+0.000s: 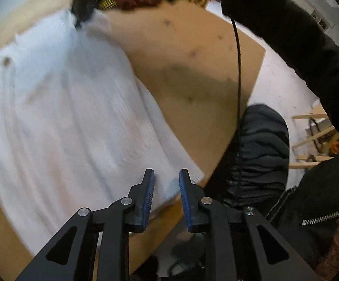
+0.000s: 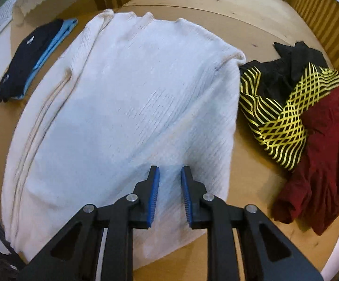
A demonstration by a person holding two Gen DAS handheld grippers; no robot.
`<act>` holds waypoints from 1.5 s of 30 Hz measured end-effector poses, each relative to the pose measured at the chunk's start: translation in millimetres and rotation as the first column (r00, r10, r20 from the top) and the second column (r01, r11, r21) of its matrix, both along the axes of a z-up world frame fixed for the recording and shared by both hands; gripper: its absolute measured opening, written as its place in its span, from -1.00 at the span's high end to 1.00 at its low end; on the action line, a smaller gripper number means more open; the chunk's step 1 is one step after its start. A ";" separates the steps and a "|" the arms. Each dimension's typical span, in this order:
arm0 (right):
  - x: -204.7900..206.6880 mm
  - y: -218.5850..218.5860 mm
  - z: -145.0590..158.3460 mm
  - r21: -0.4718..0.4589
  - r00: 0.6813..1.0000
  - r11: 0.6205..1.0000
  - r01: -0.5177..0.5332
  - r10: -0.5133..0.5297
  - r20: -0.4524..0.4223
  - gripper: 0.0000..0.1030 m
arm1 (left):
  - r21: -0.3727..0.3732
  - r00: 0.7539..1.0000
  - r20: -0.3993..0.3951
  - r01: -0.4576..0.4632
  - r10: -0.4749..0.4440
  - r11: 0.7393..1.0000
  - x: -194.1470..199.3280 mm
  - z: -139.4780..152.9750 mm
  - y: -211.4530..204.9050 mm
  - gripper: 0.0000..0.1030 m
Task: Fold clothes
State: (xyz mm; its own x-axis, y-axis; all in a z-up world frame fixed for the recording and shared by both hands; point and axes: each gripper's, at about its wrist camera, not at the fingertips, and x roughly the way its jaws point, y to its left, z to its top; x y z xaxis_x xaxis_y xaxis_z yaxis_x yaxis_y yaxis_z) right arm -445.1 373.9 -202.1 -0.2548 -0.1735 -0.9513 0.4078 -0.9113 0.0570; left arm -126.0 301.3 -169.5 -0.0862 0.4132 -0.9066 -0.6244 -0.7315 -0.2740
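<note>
Tools [image 1: 166, 182] [image 2: 170, 180] agape above white sweater [image 2: 127, 107]

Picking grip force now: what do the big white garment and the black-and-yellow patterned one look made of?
White ribbed garment: looks like a thick matte knit, maybe cotton or wool, given the fine raised ribs and soft rolled edges. Black-and-yellow patterned garment: probably thin, smooth synthetic sportswear, with a slight sheen, printed lines and limp crumpling. Fibre cannot be confirmed for either.

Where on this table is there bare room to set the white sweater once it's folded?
Bare table lies beyond the white sweater, up to the far edge. A narrower bare strip runs between the sweater and the folded navy and blue stack. The right is crowded: the black-yellow garment and red garment are heaped against the sweater.
</note>
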 end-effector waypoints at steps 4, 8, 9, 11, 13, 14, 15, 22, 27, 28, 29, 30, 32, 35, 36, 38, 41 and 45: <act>-3.7 10.2 6.4 -0.015 0.999 0.999 0.036 -0.036 -0.002 0.65 | 0.061 1.000 0.014 0.022 -0.023 0.998 8.3 2.1 11.7 0.20; -7.3 20.6 13.4 -0.029 0.997 0.997 0.073 -0.073 -0.004 0.60 | 0.029 0.998 -0.068 -0.012 0.014 1.000 16.1 16.6 14.8 0.20; -8.2 23.2 15.1 -0.033 0.997 0.996 0.082 -0.083 -0.004 0.58 | -0.006 0.994 -0.103 -0.030 0.029 1.000 17.7 17.4 19.1 0.20; -10.0 28.4 18.6 -0.040 0.995 0.994 0.101 -0.101 -0.005 0.57 | -0.057 0.991 -0.128 -0.044 0.037 0.997 19.2 14.0 30.8 0.19; -10.5 33.4 21.6 -0.047 0.993 0.992 0.117 -0.117 -0.004 0.54 | -0.104 0.989 -0.141 -0.050 0.035 0.993 19.7 9.0 40.3 0.15; -9.4 35.4 22.4 -0.045 0.992 0.992 0.122 -0.122 -0.007 0.48 | -0.128 0.989 -0.145 -0.049 0.030 0.991 19.3 5.8 42.7 0.15; -8.6 37.3 23.1 -0.039 0.992 0.991 0.127 -0.128 -0.012 0.37 | -0.160 0.988 -0.155 -0.049 0.024 0.986 18.7 1.9 46.2 0.15; -0.4 47.5 30.3 -0.031 0.989 0.989 0.143 -0.144 -0.044 0.23 | -0.270 0.978 -0.203 -0.098 0.043 0.958 16.2 -6.9 57.2 0.12; -3.0 49.7 33.5 -0.055 0.984 0.985 0.166 -0.170 -0.061 0.21 | -0.270 0.977 -0.206 -0.115 0.059 0.956 17.4 -7.8 53.6 0.15; -2.7 50.5 34.7 -0.063 0.983 0.984 0.169 -0.173 -0.063 0.21 | -0.268 0.977 -0.208 -0.111 0.055 0.957 17.9 -7.9 52.8 0.17; -2.3 51.6 35.9 -0.072 0.982 0.983 0.171 -0.176 -0.063 0.21 | -0.263 0.977 -0.204 -0.107 0.054 0.959 17.6 -8.1 51.3 0.18; -2.3 52.7 36.7 -0.083 0.982 0.981 0.173 -0.178 -0.060 0.21 | -0.256 0.979 -0.199 -0.105 0.054 0.961 16.8 -8.3 49.2 0.19; -1.3 56.4 37.9 -0.113 0.982 0.978 0.175 -0.181 -0.048 0.20 | -0.254 0.979 -0.193 -0.106 0.057 0.961 14.4 -8.1 43.5 0.36; 0.5 63.3 37.7 -0.146 0.982 0.973 0.180 -0.186 -0.029 0.16 | -0.242 0.982 -0.179 -0.109 0.066 0.964 9.4 -7.2 33.5 0.61; 0.8 66.1 37.0 -0.151 0.981 0.971 0.185 -0.191 -0.026 0.13 | -0.233 0.982 -0.173 -0.111 0.071 0.966 6.7 -7.0 28.7 0.72; 1.2 71.9 35.7 -0.163 0.979 0.967 0.198 -0.203 -0.020 0.11 | -0.206 0.985 -0.152 -0.111 0.081 0.972 2.7 -6.0 19.8 0.73; 0.8 80.2 33.7 -0.203 0.978 0.957 0.205 -0.209 0.005 0.11 | -0.146 0.988 -0.112 -0.123 0.107 0.982 -2.7 -4.5 5.9 0.77; -1.5 87.5 32.0 -0.220 0.976 0.951 0.217 -0.218 0.021 0.11 | -0.058 0.985 -0.081 -0.157 0.152 0.986 -4.8 1.4 -8.8 0.78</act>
State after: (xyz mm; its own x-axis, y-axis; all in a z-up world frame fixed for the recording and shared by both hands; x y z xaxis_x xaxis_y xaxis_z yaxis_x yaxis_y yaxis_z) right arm -446.5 461.4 -170.1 -0.3129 -0.3180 -0.8949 0.2020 -0.9430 0.2645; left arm -130.8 292.5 -168.0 -0.2138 0.3310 -0.9191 -0.5194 -0.8353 -0.1800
